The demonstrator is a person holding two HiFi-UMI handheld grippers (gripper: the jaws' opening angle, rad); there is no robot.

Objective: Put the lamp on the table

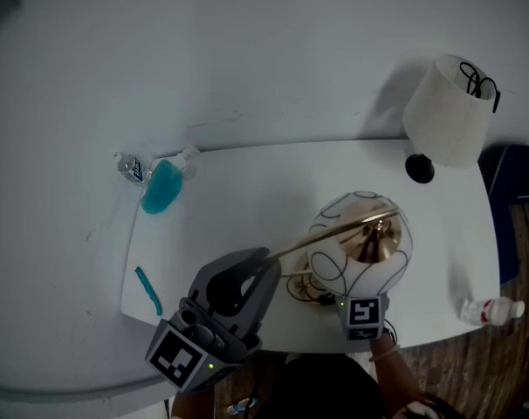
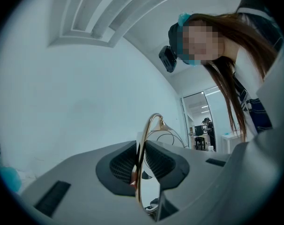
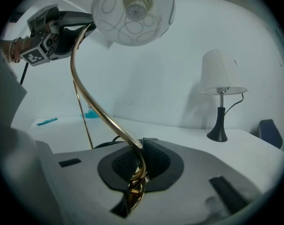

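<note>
Two grippers at the near edge of the desk, both clenched on one lamp.

- **Left gripper**: fingers shut on the upper run of the gold stem, just short of the globe.
- **Right gripper**: fingers shut on the lower end of the same stem, beneath the globe in the head view.
- **Lamp:** held over the near edge, right of the middle, globe uppermost. Foot not visible; contact with the desk not determinable.
- **Step in hand, as judged:** placement, lamp held by both grippers, not yet released.
- **Next move, as judged:** lowering by both grippers together, stem kept upright. Foot set flat on bare desk inward of the near edge, clear of the black cord. Release only once steady, given the likely top-heavy globe.

Count, near to far:
- One white bottle at the near right corner, on or off the desk unclear.
- One teal strip by the left edge.
- One blue bottle and one small clear bottle at the far left corner.
- One second lamp, white-shaded, upright at the far right corner.
- Lamps in all: two.
</note>
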